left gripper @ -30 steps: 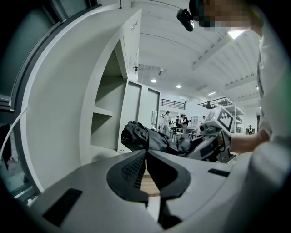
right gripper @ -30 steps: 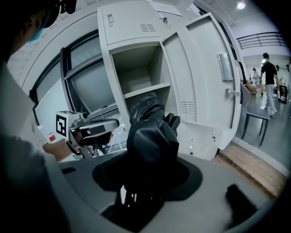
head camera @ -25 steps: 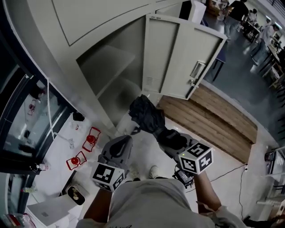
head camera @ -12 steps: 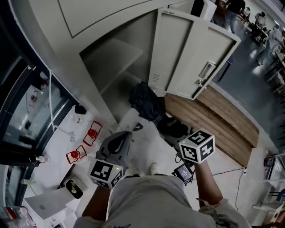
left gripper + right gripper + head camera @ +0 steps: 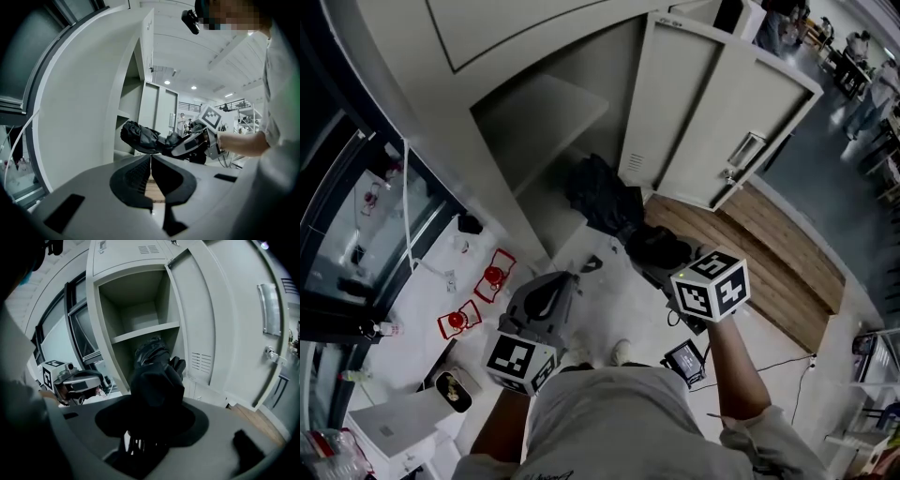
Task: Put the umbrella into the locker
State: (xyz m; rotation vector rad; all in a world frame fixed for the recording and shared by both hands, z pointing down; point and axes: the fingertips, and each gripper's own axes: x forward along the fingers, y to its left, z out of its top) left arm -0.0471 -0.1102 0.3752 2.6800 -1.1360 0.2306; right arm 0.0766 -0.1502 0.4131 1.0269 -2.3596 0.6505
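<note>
Umbrella [image 5: 602, 199] is pinched in right tool [image 5: 656, 251] and held at locker [image 5: 600, 75] mouth, 12 o'clock from that tool. Left tool [image 5: 555, 286] is pressed together, empty. Fabric could be snagged on shelf [image 5: 546, 105] if pushed in too high.

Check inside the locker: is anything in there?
A shelf divides the locker; the upper compartment looks bare. The black umbrella covers much of the lower compartment, so its floor cannot be seen.
</note>
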